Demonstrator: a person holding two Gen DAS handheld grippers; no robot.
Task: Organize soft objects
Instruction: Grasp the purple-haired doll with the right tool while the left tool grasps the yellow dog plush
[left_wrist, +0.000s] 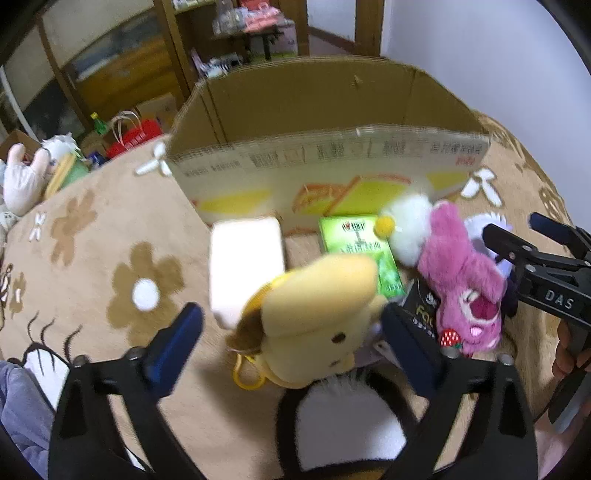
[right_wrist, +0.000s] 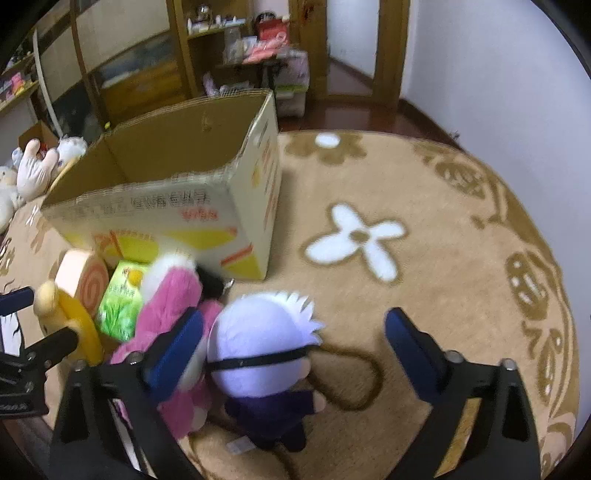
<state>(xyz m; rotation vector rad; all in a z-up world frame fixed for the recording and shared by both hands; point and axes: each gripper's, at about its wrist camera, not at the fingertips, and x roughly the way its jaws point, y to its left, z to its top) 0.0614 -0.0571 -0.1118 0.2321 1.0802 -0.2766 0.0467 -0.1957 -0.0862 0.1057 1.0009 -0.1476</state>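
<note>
My left gripper is open, its jaws on either side of a yellow dog plush on the rug. A pink bear plush lies to its right, with a white plush behind it. My right gripper is open over a white-haired doll in purple, which lies by the left finger. The pink bear is left of that doll. The right gripper also shows at the right edge of the left wrist view. An open cardboard box stands behind the toys; it also shows in the right wrist view.
A white swirl-roll cushion, a green packet and a dark packet lie among the toys. A black-and-white plush lies below the left gripper. More plush toys sit at the far left. Shelves stand behind. The flower-patterned rug spreads right.
</note>
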